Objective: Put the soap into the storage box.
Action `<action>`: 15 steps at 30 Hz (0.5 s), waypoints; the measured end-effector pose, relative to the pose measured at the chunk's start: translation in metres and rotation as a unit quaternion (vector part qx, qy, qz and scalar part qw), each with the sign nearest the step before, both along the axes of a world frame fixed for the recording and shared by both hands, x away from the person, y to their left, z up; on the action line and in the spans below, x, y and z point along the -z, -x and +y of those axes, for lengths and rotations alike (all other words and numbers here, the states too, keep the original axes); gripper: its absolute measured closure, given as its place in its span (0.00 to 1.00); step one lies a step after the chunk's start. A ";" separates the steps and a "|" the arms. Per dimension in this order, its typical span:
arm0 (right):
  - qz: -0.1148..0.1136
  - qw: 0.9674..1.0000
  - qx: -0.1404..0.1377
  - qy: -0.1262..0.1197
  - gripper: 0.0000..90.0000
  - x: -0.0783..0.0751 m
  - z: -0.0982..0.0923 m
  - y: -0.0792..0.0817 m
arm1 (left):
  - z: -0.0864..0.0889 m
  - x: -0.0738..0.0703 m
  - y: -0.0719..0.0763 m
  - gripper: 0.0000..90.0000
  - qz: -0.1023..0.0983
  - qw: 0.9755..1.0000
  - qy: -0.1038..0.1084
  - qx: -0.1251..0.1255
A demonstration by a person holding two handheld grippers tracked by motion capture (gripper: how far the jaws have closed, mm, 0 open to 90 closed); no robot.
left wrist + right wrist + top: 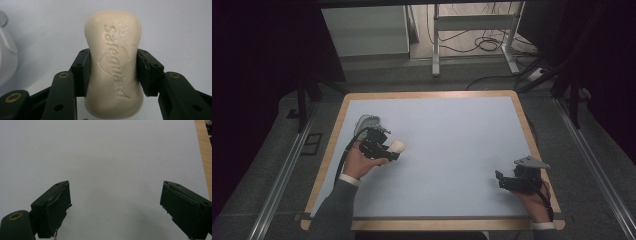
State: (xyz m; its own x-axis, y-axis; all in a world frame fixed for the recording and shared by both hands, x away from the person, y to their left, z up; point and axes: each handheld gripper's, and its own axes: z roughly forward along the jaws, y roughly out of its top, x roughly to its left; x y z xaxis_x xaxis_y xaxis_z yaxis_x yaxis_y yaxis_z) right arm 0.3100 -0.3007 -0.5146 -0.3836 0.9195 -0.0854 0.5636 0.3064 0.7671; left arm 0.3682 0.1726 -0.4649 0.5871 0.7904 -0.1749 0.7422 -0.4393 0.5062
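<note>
1. Right claw [504,181], at 4 o'clock on the pale blue worktop [452,145], gapes wide and holds nothing.
2. Left claw [113,72] at 9 o'clock pinches the cream moulded soap bar [113,62] across its waist; the bar's long axis runs straight ahead from the claw.
3. A white rounded dish [366,123] lies just beyond, at 10 o'clock.

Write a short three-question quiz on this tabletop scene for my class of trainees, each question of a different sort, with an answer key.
1. True or false: the left gripper is shut on the cream-coloured bar of soap with stamped lettering.
2. Multiple choice: the right gripper has its jaws (A) spread apart with nothing between them, (B) closed on a cloth, (C) closed on the soap.
3. Fill in: near the left gripper, towards the far left of the pale blue table top, lies a rounded ____ -coloured object.

Key: 1 true; 2 A; 3 grey.
</note>
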 end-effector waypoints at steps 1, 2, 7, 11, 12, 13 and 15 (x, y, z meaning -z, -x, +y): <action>0.000 1.000 0.000 0.000 0.11 0.000 0.000 0.000 | 0.002 0.000 -0.001 0.55 -0.001 1.000 -0.003 -0.002; 0.000 1.000 0.000 0.000 0.11 0.000 0.000 0.000 | 0.004 -0.001 -0.002 0.55 0.000 1.000 -0.005 -0.005; 0.001 1.000 0.001 0.001 0.11 0.000 0.000 0.000 | 0.016 -0.006 -0.007 0.55 -0.004 1.000 -0.001 -0.018; 0.001 1.000 0.000 0.001 0.11 0.000 0.000 0.000 | 0.023 -0.008 -0.011 0.55 -0.003 1.000 0.005 -0.029; 0.001 1.000 0.001 0.001 0.11 0.001 0.000 0.000 | 0.026 -0.008 -0.012 0.55 -0.004 0.999 0.004 -0.034; 0.002 1.000 0.001 0.001 0.11 0.001 0.000 0.000 | 0.029 -0.008 -0.014 0.55 -0.003 0.999 0.004 -0.038; 0.002 1.000 0.000 0.001 0.11 0.001 0.000 0.000 | 0.031 -0.010 -0.016 0.55 -0.003 0.999 0.004 -0.039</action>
State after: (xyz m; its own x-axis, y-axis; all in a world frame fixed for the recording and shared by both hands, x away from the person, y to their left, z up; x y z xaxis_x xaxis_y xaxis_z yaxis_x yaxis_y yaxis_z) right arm 0.3104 -0.3002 -0.5156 -0.3843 0.9192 -0.0861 0.5667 0.3085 0.7640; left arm 0.3842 0.2034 -0.4545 0.5251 0.8323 -0.1774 0.7707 -0.3766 0.5140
